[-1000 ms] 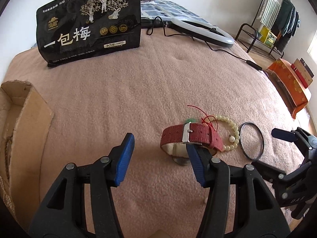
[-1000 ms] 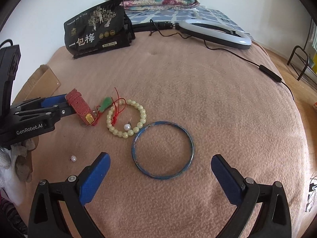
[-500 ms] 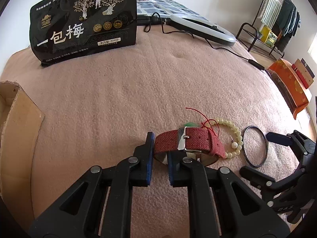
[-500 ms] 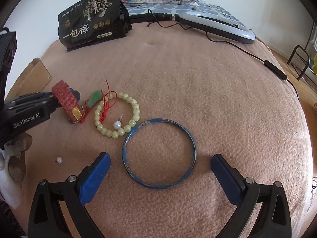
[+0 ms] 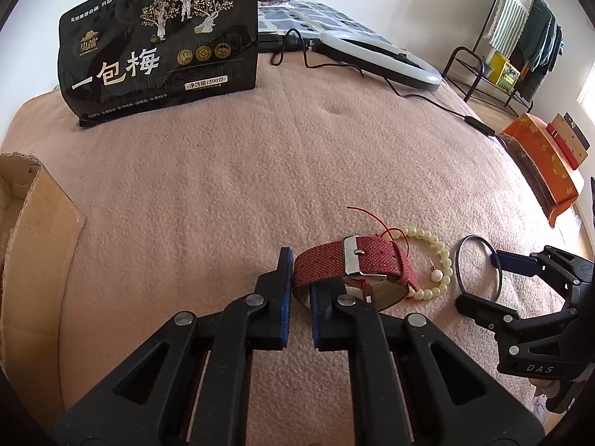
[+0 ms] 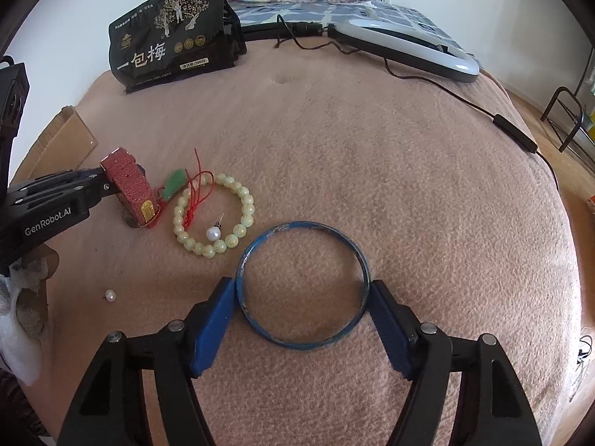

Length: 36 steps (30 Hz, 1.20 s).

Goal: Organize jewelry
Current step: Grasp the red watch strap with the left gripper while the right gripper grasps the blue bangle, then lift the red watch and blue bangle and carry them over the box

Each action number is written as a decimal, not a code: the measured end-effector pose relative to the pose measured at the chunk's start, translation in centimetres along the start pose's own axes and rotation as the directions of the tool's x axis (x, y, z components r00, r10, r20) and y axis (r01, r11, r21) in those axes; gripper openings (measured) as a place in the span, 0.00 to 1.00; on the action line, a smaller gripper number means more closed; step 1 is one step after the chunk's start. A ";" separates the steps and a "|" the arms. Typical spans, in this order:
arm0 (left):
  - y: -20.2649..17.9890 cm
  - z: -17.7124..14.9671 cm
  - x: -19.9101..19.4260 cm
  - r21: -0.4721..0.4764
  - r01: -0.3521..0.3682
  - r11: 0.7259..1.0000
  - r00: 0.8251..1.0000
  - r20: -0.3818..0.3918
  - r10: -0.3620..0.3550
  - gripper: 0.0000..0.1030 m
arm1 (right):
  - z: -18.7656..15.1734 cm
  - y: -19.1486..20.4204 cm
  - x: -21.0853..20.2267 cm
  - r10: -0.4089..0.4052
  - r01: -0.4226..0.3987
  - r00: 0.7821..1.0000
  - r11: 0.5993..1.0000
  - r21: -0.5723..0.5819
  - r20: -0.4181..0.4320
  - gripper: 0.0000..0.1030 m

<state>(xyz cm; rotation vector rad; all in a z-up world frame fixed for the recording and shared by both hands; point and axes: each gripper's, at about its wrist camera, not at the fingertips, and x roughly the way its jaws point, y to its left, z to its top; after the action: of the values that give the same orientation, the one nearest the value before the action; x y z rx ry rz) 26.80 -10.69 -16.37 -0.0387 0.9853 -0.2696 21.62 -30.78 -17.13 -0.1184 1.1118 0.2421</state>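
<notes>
My left gripper [image 5: 299,286] is shut on the near end of a red woven watch strap [image 5: 349,262] with a silver buckle; the watch also shows in the right wrist view [image 6: 134,189]. My right gripper [image 6: 303,297] has its blue pads against both sides of a blue bangle [image 6: 303,286] lying on the pink blanket; the bangle also shows in the left wrist view [image 5: 479,267]. A pale bead bracelet [image 6: 215,215], a green pendant on red cord [image 6: 174,184] and a pearl earring [image 6: 214,232] lie between them.
A loose pearl [image 6: 110,294] lies at the near left. A cardboard box [image 5: 26,223] stands at the left edge. A black snack bag [image 5: 160,44] and a ring light [image 5: 379,59] with its cable stand at the back. An orange box [image 5: 539,167] sits beyond the right edge.
My left gripper closed on the watch strap and tilted it up. My right gripper moved forward and closed in onto the blue bangle.
</notes>
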 end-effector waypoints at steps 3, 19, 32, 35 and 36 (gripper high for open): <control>0.1 0.0 -0.1 -0.006 0.006 1.000 1.000 0.008 -0.006 0.04 | 0.0 0.1 -0.1 -0.003 0.003 1.000 1.000 -0.002 0.005 0.72; 0.0 0.2 -1.3 0.007 0.023 1.000 0.998 0.061 -0.024 0.04 | 0.1 0.5 -0.6 0.012 -0.012 0.999 1.000 -0.003 0.030 0.72; 1.6 1.2 -6.1 -0.044 0.022 0.999 0.988 0.153 -0.015 0.04 | 1.1 2.7 -4.4 -0.001 0.008 0.993 0.998 -0.054 0.120 0.72; 2.4 1.3 -7.9 -0.062 0.026 0.998 0.984 0.177 -0.014 0.04 | 1.5 3.3 -5.7 0.001 0.007 0.989 0.998 -0.057 0.145 0.72; 2.7 1.3 -8.4 -0.068 0.026 0.997 0.983 0.185 -0.013 0.04 | 1.6 3.6 -6.2 0.006 0.003 0.988 0.998 -0.056 0.153 0.72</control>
<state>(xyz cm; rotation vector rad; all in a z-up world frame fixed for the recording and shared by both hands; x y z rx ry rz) 24.03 -6.16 -9.16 -0.1350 0.8100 -0.2444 19.50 -27.84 -10.83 -0.1466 0.9529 0.2793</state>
